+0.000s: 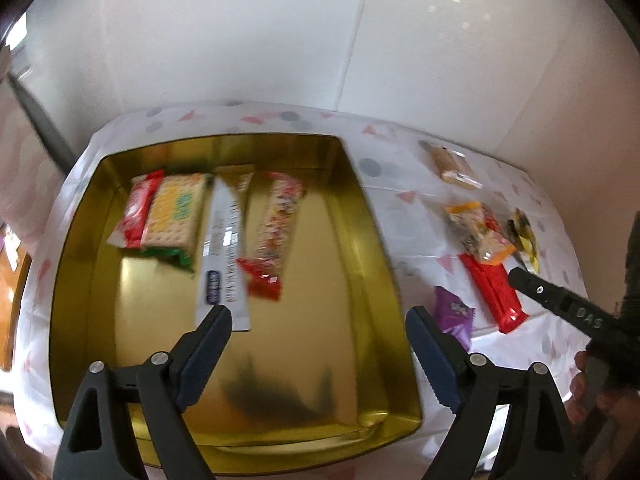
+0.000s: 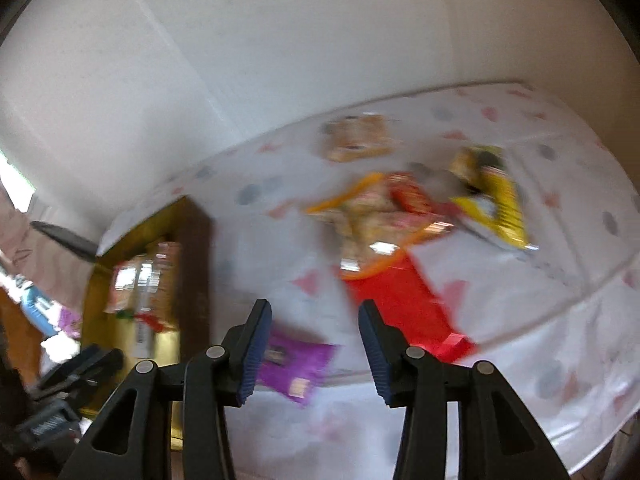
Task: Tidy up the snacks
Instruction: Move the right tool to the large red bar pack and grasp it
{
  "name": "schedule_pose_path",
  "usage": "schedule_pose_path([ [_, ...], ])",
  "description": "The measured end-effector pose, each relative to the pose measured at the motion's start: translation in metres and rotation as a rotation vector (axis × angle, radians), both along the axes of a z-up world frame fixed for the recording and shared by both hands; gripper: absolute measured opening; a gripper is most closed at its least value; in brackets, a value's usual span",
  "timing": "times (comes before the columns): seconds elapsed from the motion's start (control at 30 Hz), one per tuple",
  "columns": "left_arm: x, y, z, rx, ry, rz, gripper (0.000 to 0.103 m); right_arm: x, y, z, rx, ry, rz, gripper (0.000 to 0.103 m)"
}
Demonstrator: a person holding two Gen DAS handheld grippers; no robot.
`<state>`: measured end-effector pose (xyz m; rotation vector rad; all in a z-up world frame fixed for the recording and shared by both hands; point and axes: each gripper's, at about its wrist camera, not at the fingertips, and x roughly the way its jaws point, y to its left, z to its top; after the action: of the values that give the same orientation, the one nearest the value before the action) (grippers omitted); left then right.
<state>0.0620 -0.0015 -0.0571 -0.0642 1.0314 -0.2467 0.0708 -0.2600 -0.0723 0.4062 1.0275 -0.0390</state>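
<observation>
A gold tin [image 1: 360, 224] holds several snacks: a red packet [image 1: 138, 212], a cracker pack [image 1: 176, 212], a long white stick pack [image 1: 224, 256] and a clear sprinkled bar [image 1: 276, 224]. My left gripper [image 1: 320, 316] is open and empty above the tin's near part. On the cloth to the right lie a purple packet [image 1: 454, 314], a red bar [image 1: 494, 292], an orange-edged pack [image 1: 478, 232], a yellow packet [image 1: 524, 236] and a tan biscuit pack [image 1: 452, 166]. My right gripper [image 2: 314, 316] is open and empty above the purple packet [image 2: 292, 364], beside the red bar [image 2: 408, 308]. The right wrist view is blurred.
A white cloth with pink and grey shapes [image 1: 400, 152] covers the table. White walls [image 1: 280, 40] stand right behind it. The tin [image 2: 192, 264] sits at the left in the right wrist view. The right gripper's black body [image 1: 560, 304] reaches in at the right of the left wrist view.
</observation>
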Motion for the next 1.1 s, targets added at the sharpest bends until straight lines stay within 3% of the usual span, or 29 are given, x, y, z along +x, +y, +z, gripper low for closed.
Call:
schedule_pose_path([
  [0.1,-0.002,-0.015,0.002,0.005,-0.007,-0.046,0.089,-0.011,-0.026,-0.011,-0.010,0.034,-0.068,0.051],
  [0.2,-0.004,-0.028,0.001,0.000,-0.002,-0.092,0.089,-0.018,-0.050,-0.022,0.011,0.071,-0.126,0.065],
  [0.33,-0.008,-0.044,0.003,0.005,-0.008,-0.135,0.090,-0.019,-0.062,-0.030,0.003,0.092,-0.125,0.065],
  [0.7,-0.016,-0.065,0.006,0.018,-0.019,-0.183,0.091,0.021,-0.031,-0.041,-0.091,0.114,0.072,0.065],
  [0.97,-0.019,-0.068,0.004,0.033,-0.008,-0.180,0.094,0.024,-0.012,-0.054,-0.191,0.110,0.168,0.065],
  [1.03,-0.018,-0.071,0.002,0.040,-0.005,-0.182,0.094,0.022,-0.008,-0.057,-0.234,0.097,0.204,0.062],
  [1.1,-0.018,-0.074,0.002,0.045,-0.004,-0.188,0.094,0.018,-0.002,-0.058,-0.292,0.075,0.244,0.050],
])
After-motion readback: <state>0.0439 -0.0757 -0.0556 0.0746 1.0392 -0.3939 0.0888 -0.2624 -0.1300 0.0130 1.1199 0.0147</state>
